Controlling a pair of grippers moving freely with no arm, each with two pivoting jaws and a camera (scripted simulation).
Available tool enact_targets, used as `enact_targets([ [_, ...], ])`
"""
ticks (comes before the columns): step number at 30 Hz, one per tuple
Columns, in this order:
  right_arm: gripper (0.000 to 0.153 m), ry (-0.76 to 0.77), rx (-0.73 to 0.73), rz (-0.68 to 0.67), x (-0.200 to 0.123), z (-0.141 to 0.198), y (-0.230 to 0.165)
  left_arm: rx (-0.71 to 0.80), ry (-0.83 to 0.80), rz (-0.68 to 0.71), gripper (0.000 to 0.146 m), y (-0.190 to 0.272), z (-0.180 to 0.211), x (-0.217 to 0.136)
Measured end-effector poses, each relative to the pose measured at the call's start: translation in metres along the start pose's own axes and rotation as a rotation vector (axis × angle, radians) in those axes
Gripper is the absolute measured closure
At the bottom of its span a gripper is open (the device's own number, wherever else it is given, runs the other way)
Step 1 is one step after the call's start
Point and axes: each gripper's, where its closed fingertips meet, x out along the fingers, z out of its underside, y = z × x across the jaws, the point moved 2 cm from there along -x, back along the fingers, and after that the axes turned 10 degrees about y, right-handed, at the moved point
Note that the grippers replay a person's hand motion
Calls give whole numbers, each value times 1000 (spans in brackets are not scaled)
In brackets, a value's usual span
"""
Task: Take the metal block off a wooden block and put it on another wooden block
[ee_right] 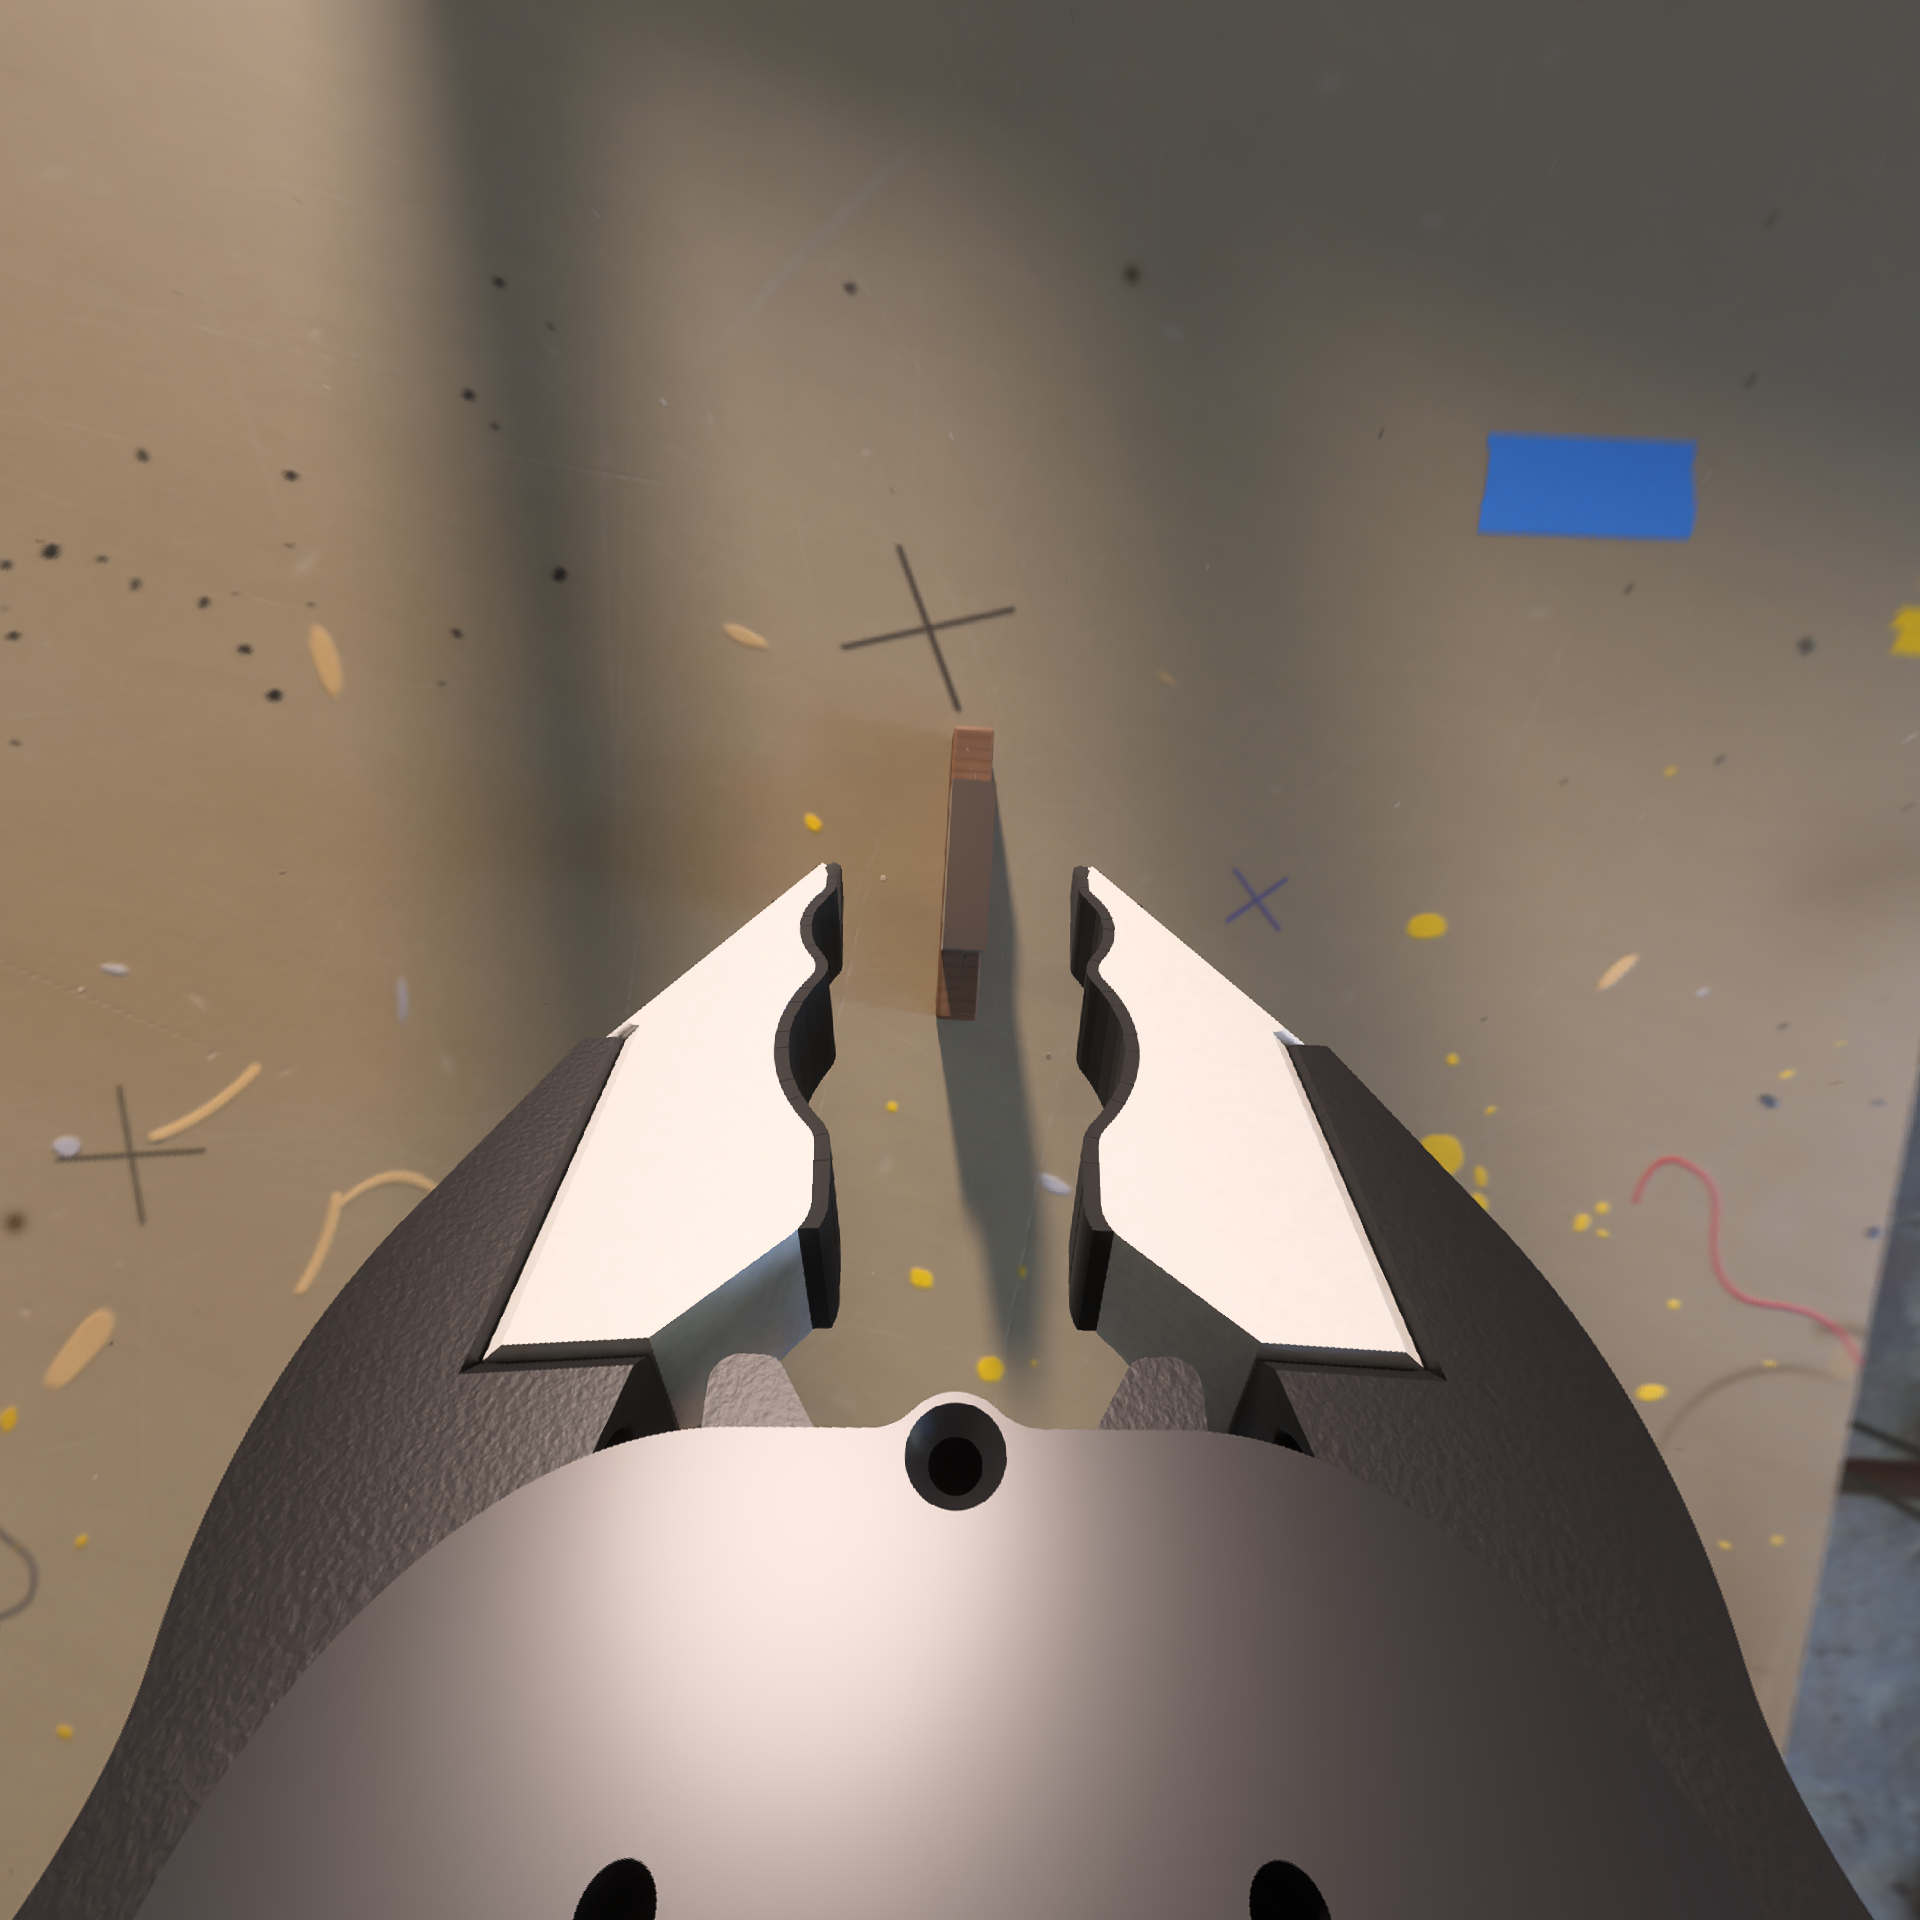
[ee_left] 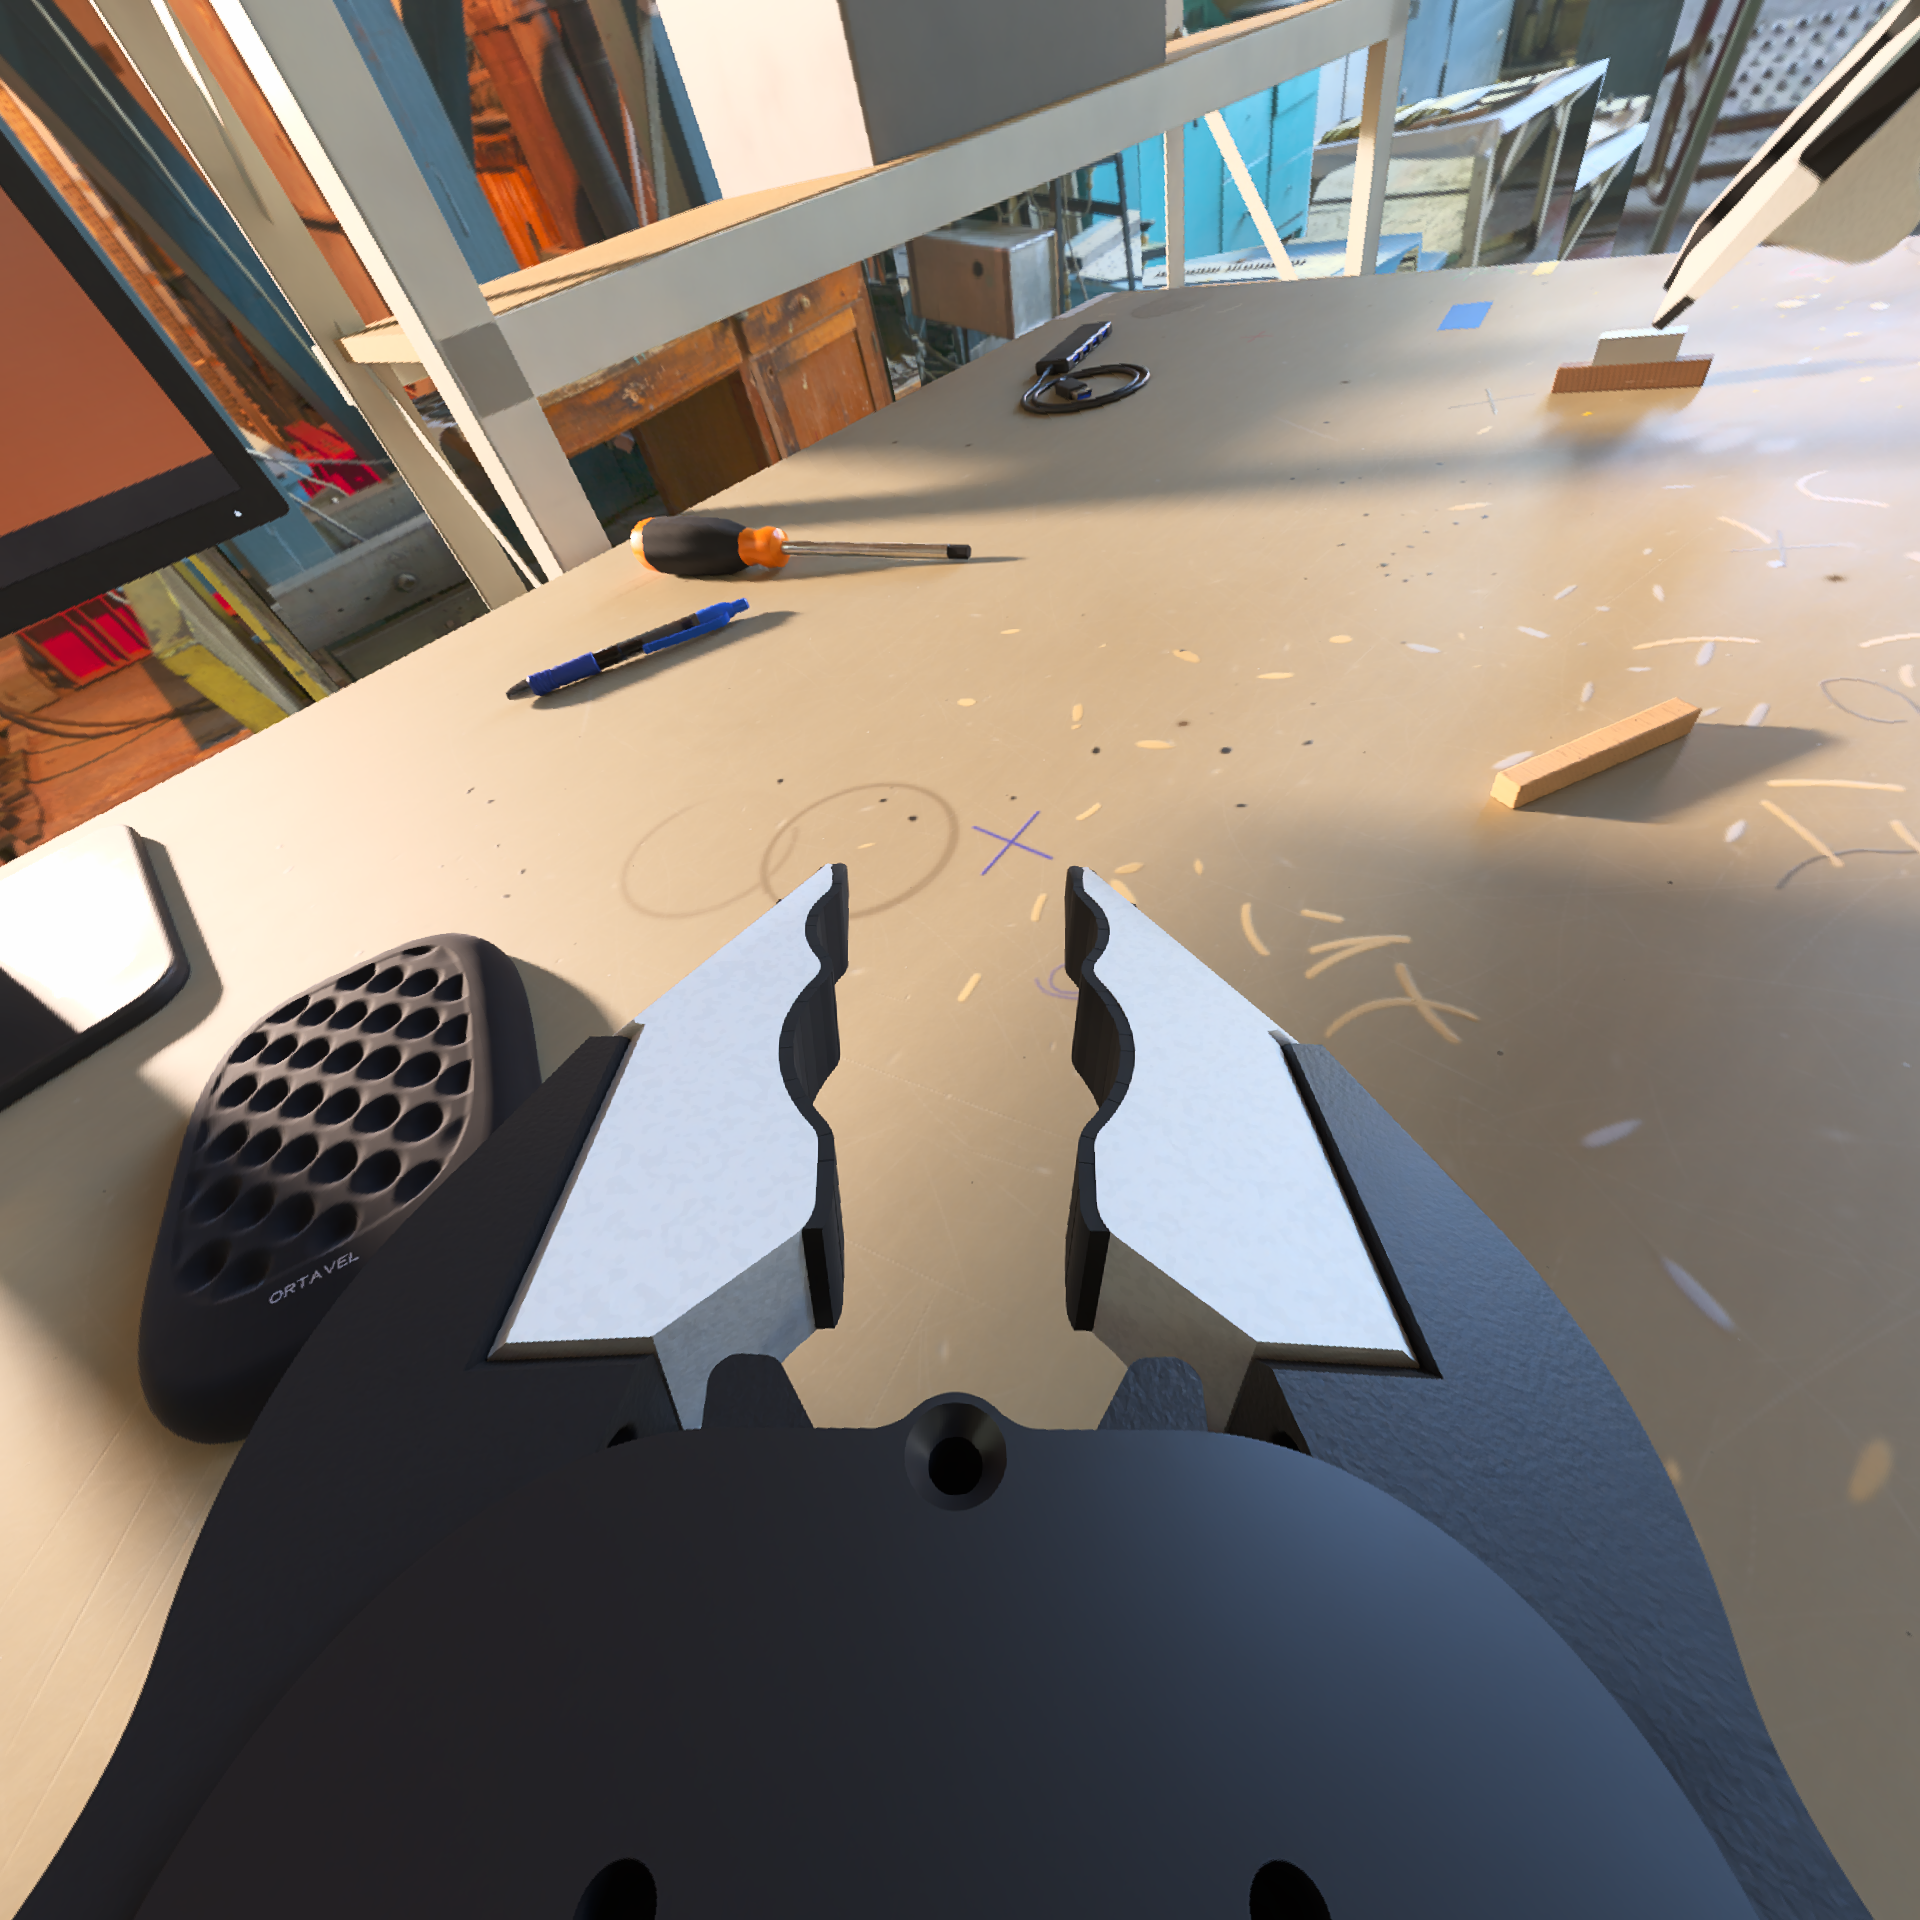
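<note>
A pale metal block (ee_left: 1640, 348) rests on a reddish wooden block (ee_left: 1629, 376) at the far right of the table. In the right wrist view, from above, the metal block (ee_right: 968, 862) covers the middle of that wooden block (ee_right: 972, 753), whose ends stick out. My right gripper (ee_right: 956, 873) is open, above the stack, fingers either side of it; it also shows in the left wrist view (ee_left: 1675, 308) just over the metal block. A second, lighter wooden block (ee_left: 1595, 750) lies alone at mid right. My left gripper (ee_left: 956, 873) is open and empty, low over the table.
A screwdriver (ee_left: 790, 545), a blue pen (ee_left: 634, 649) and a cabled USB hub (ee_left: 1081, 364) lie at the far left. A black perforated mouse (ee_left: 332, 1143) sits by my left gripper, with a monitor (ee_left: 94, 416) beyond. Blue tape (ee_right: 1588, 486) is stuck near the stack.
</note>
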Motion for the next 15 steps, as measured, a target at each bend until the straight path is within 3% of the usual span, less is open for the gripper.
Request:
enact_targets([
  [6, 129, -70, 52, -23, 6, 12, 0, -9, 2, -8, 105, -2, 0, -1],
  [11, 133, 101, -9, -18, -31, -39, -7, -6, 4, -7, 105, -2, -1, -1],
  [15, 133, 104, -46, 11, -42, -55, -4, -1, 6, -5, 105, -2, -2, -1],
])
